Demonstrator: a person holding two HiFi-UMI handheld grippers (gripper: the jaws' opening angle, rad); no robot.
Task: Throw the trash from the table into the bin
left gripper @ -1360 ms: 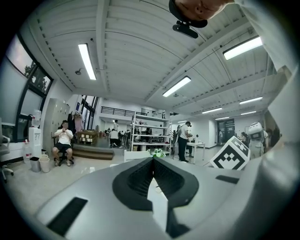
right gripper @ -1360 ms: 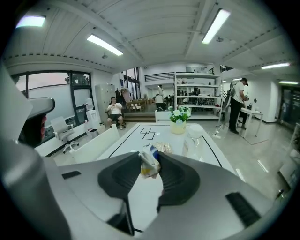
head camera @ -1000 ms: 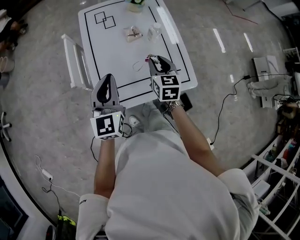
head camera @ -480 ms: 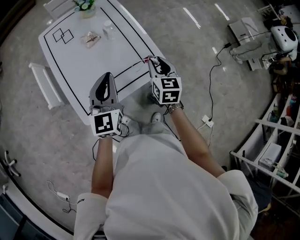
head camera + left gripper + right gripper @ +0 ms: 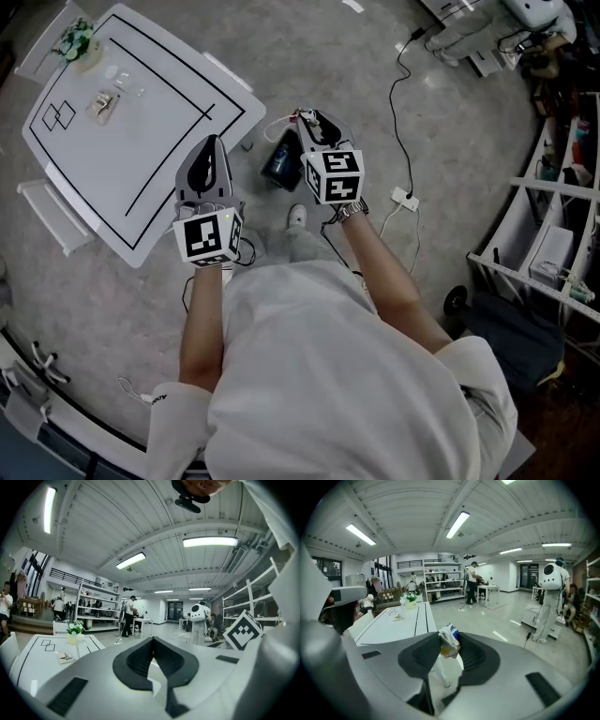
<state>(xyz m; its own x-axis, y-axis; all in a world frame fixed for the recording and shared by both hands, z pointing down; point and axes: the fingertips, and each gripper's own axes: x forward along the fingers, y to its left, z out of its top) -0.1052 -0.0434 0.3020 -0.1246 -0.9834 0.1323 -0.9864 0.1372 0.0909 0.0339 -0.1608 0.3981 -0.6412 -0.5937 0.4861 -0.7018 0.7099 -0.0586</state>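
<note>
Wrapper: your crumpled white, blue and yellow wrapper point(image 5: 449, 640) is off the table, pinched at the jaw tips.
Right gripper point(image 5: 450, 649): clamped on the wrapper, out over the floor.
Left gripper point(image 5: 152, 643): tips together, nothing between them.
Dark box point(image 5: 281, 161): on the floor between your grippers.
Table point(image 5: 141, 164): at your left, a scrap point(image 5: 105, 105) lying on it.

Beyond the near corner of the white table point(image 5: 141, 141) the grey floor point(image 5: 309, 56) lies open. A dark bin point(image 5: 281, 161) stands on it just beside that corner. Farther from the table a cable point(image 5: 395, 112) and power strip point(image 5: 405, 199) cross the floor, and shelving point(image 5: 553, 234) closes the far side. A white chair point(image 5: 56, 217) flanks the table's opposite edge.
</note>
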